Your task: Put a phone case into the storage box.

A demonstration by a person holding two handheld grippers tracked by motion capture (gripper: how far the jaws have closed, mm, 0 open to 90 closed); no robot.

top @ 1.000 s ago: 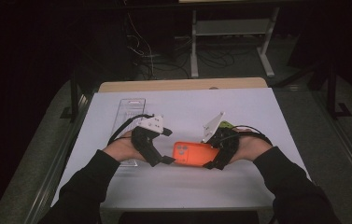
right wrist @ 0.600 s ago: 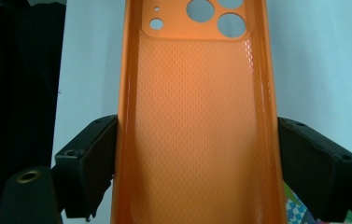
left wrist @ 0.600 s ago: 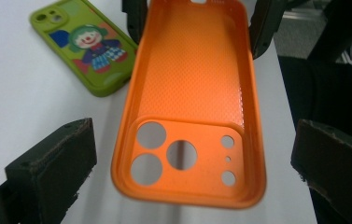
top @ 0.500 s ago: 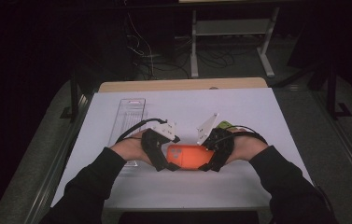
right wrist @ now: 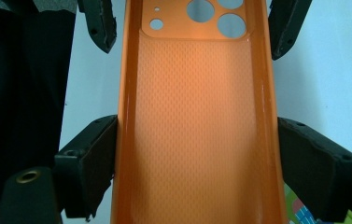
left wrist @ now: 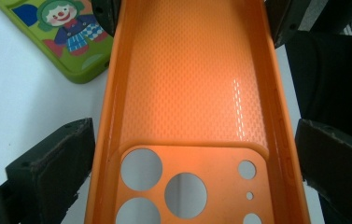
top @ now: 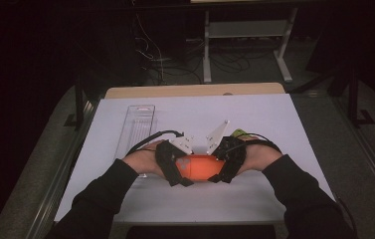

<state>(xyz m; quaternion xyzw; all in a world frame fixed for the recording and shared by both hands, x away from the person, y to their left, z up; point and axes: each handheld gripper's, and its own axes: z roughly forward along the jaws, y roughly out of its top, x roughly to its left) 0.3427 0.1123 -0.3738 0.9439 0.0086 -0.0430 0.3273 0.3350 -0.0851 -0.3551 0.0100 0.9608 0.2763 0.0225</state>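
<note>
Orange phone case [top: 201,167] btwn both grippers

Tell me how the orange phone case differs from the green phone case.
The orange phone case is plain orange with a dotted inner texture and round camera holes; the green phone case carries a cartoon clown picture. The orange one sits between the jaws of the left gripper and right gripper, open side to the cameras; the green one lies on the white table sheet, ungripped. Both look like soft moulded cases.
</note>
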